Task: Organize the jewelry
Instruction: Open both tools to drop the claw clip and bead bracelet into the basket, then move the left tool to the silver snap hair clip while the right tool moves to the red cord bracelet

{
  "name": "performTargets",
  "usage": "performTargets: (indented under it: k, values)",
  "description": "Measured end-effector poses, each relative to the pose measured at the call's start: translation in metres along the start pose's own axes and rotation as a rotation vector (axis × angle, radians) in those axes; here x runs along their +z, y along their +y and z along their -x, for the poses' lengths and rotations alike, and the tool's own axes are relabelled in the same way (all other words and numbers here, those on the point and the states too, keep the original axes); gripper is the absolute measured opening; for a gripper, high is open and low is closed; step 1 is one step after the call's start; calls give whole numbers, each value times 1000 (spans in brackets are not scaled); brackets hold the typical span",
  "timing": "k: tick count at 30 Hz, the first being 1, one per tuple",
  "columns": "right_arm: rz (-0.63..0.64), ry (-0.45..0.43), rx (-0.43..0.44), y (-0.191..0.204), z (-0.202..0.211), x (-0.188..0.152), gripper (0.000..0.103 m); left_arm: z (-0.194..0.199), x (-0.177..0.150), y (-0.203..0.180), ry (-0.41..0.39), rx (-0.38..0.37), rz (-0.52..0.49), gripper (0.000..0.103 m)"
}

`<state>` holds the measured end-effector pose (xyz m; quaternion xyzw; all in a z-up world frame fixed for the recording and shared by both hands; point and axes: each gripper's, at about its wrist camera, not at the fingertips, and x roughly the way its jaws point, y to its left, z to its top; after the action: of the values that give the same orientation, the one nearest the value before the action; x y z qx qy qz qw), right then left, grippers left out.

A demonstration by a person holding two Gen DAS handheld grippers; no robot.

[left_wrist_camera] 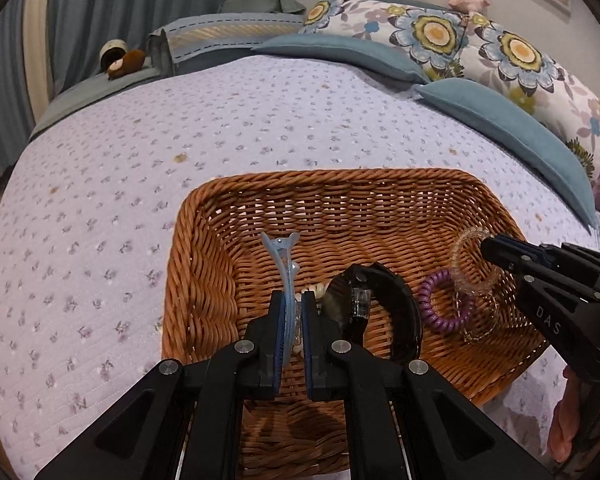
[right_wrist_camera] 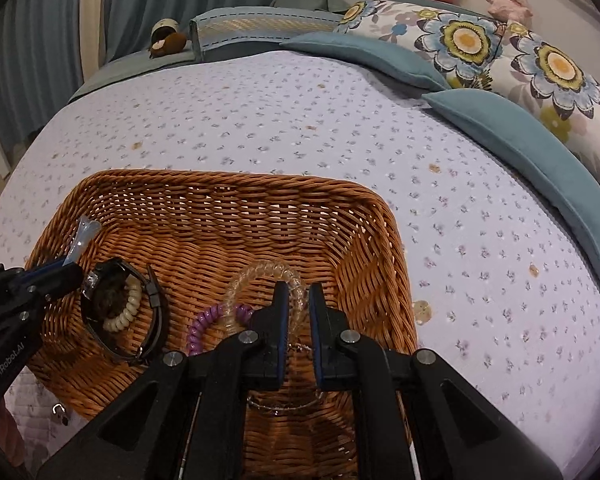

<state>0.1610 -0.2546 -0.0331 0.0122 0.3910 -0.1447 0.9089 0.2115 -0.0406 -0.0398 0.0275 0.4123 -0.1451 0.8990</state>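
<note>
1. Our left gripper (left_wrist_camera: 294,312) is clenched on a blue hair clip (left_wrist_camera: 285,272) over the basket (left_wrist_camera: 340,188) on the bed (left_wrist_camera: 140,160).
2. Our right gripper (right_wrist_camera: 299,304) seems to pinch a clear coil band (right_wrist_camera: 260,274); we cannot tell for sure.
3. A purple coil band (right_wrist_camera: 204,326) and a black watch (right_wrist_camera: 116,312) lie in the basket.

Wicker basket (right_wrist_camera: 204,184) on the bedspread (left_wrist_camera: 100,200): its near half is crowded by a black watch (right_wrist_camera: 116,320), purple coil tie (right_wrist_camera: 204,324), clear coil tie (right_wrist_camera: 260,272) and both grippers. The far half of the basket floor lies bare. Bedspread beyond is open up to the blue cushions (right_wrist_camera: 520,148).
</note>
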Motion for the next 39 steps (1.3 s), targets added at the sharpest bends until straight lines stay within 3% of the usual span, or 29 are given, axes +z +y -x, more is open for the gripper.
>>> performTargets:
  k: [1,3,4,5,12,22,29,33,39]
  values:
    - [-4,-2,6,0,2,0,18,3,0,-2,-11,3,-5,11]
    - [-12,-10,0,-3,8,-1,40,10,0,-5,-24,8,-17,27]
    - [-12,-18,4,-4,11,-1,41,15,0,-7,-37,9,-20,44]
    - [-11,-24,9,-4,16,-1,42,22,0,-8,-54,10,-22,53]
    - [0,-73,22,3,64,-10,42,79,-4,-21,-133,-26,-43,54]
    - [49,-153,35,15,152,-62,42,169,-49,-41,-229,-87,2,54]
    - [25,-284,28,11,204,-95,42,216,-86,-52,-318,-75,6,54]
    - [30,-276,30,9,215,-109,42,230,-99,-58,-318,-48,-31,54]
    - [-9,-223,75,-9,215,-146,42,243,-139,-30,-277,-55,55,54]
